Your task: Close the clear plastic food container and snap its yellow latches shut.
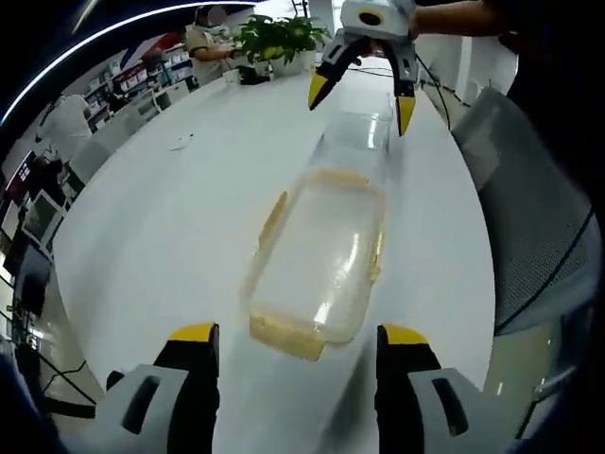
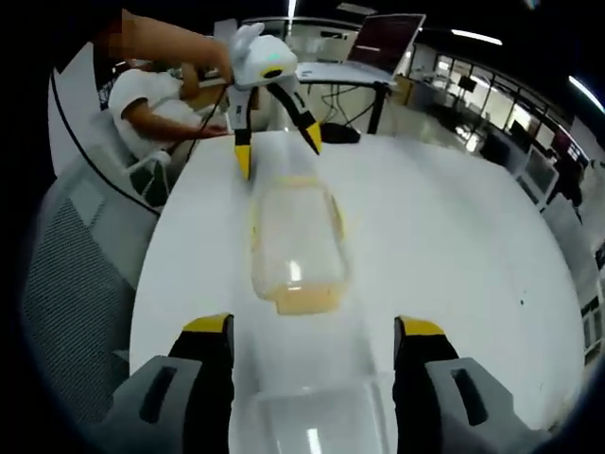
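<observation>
— Yellow-tipped left gripper stands wide, holding nothing; where's the lid?
— Flat on the white table, long axis running between both tools, clear container between the wide right gripper jaws.

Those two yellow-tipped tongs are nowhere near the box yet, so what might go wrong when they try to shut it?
The clear plastic food container lies loose on the smooth white table, so a one-sided push may slide it. Its yellow latches look small and pale; the left tongs and right tongs, both open, may miss them.
</observation>
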A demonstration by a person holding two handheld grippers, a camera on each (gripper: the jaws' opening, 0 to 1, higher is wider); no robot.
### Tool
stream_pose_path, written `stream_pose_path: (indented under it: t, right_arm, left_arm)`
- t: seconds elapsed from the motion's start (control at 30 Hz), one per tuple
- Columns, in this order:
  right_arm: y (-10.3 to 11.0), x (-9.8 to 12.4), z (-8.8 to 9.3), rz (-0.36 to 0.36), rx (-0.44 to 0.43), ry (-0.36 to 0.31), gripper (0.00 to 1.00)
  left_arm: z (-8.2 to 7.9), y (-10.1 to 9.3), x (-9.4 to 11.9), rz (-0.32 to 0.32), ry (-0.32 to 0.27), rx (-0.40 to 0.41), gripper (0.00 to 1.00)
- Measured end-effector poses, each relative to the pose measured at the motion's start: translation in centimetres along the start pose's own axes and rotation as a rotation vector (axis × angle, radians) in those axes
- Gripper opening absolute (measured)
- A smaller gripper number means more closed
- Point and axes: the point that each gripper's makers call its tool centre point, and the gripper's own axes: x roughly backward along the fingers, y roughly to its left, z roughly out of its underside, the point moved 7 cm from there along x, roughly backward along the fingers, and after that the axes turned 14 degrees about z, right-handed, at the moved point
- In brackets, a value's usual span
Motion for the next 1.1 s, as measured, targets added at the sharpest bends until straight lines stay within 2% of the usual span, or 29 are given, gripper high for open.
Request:
stream_pose_path:
  t: [0.23, 0.33, 0.63, 0.8, 1.1]
  right_arm:
    - [0.3, -1.3, -0.1, -0.03, 0.019, 0.017, 0.6]
    - [0.4, -1.8, -0.1, -0.035, 0.037, 0.02, 0.58]
    - [0.4, -3.6, 0.1, -0.063, 0.036, 0.057, 0.52]
    - [0.8, -4.4, 0.1, -0.08, 0.049, 0.069, 0.49]
    - [1.0, -5.5, 0.0, -0.096, 0.09, 0.094, 0.44]
  left_arm:
    - [0.3, 0.5, -0.5, 0.041, 0.046, -0.07, 0.56]
    - [0.7, 0.7, -0.8, 0.051, 0.091, -0.102, 0.52]
    - [1.2, 1.6, -1.5, 0.119, 0.114, -0.117, 0.42]
    - [1.2, 2.5, -1.4, 0.149, 0.125, -0.118, 0.42]
    - [0.7, 3.2, -1.8, 0.192, 0.171, -0.181, 0.39]
